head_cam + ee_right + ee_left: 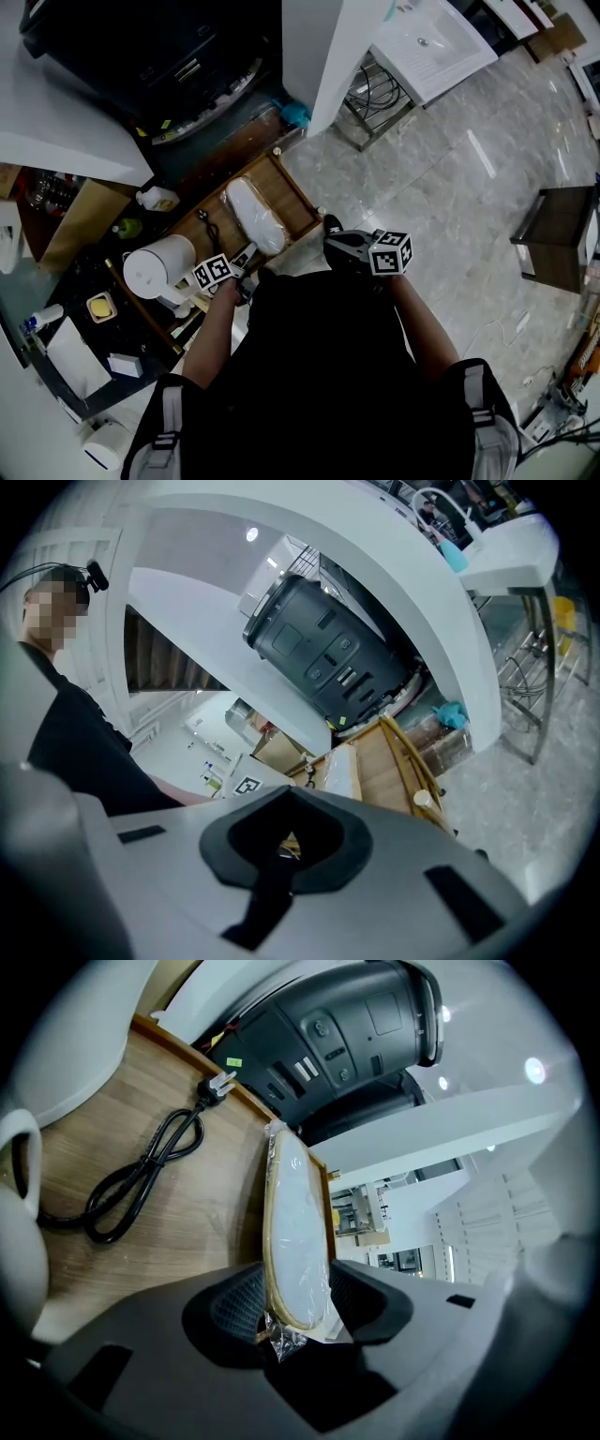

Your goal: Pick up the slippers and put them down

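While the right gripper (286, 846) idled with its fingers together, the left gripper (298, 1290) had its 2 fingers clamped on the near end of the plastic-wrapped slippers (295, 1208) on the wooden tray (141, 1119), apparently ready to lift them.

Homelike room: marble floor (450, 187), washbasin (433, 42), kettle (157, 267)

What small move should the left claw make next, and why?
Probably raise the left claw a little: its pads seem to press both sides of the wrapped slippers, which lie on the wooden tray beside a black cord.
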The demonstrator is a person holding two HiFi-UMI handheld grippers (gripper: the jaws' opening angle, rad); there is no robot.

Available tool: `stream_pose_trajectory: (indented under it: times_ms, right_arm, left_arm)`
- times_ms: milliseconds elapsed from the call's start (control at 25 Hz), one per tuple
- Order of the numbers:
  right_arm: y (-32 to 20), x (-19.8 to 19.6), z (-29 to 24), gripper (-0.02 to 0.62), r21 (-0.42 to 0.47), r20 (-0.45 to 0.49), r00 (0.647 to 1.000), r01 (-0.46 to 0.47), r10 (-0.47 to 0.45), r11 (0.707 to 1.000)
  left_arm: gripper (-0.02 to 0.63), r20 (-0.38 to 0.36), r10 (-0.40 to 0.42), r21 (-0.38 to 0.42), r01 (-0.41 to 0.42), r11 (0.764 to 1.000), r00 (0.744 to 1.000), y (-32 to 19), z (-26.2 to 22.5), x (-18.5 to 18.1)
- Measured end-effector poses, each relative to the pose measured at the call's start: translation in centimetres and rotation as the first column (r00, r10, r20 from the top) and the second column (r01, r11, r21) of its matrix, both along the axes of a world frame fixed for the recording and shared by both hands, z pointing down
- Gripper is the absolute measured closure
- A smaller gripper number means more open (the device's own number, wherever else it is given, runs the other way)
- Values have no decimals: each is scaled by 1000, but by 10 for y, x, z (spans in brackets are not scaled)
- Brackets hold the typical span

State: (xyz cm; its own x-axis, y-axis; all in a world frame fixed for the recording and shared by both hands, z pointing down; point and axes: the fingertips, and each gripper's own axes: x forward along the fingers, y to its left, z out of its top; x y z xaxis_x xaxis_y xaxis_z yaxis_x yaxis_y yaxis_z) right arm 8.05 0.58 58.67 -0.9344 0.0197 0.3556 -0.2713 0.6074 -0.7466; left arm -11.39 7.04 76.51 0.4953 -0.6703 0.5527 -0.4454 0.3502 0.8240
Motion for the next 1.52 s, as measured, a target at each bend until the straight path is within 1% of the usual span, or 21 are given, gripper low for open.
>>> stream_pose_trajectory:
  times_ms: [80,240,480,560,800,1120,1280,1480,1520]
  right_arm:
    - [0,-1,-1,588,1,3,1000,14,-14,1000]
    - [-1,-3,-3,589,5,8,999,42,-42,999]
    - [-5,-7,-5,589,22,9,997,77,-77,997]
    - [-6,-8,-6,589,25,10,996,90,-91,996]
    - [-8,-10,-9,589,28,15,992,128,-129,991]
    - [-10,-17,-12,589,35,22,982,187,-188,982]
    - [-12,-24,-11,589,36,24,977,213,-214,976]
    - [-16,-32,-13,589,38,29,971,237,-238,971]
    - [-17,-34,-13,589,38,31,969,242,-243,969]
  left_arm:
    - [411,-2,-12,15,13,1000,1000,1,-4,-1]
    - [501,-12,-48,51,49,998,999,4,-13,-1]
    - [578,-39,-105,107,109,988,994,10,-27,2]
    - [594,-51,-125,132,131,983,991,10,-33,4]
    - [594,-107,-139,188,157,969,985,10,-49,19]
    - [594,-136,-149,260,180,949,979,0,-72,26]
    - [594,-155,-191,285,229,931,969,-6,-81,21]
    - [594,-210,-205,339,268,902,956,-16,-105,25]
    - [594,-202,-203,351,264,899,958,-17,-109,24]
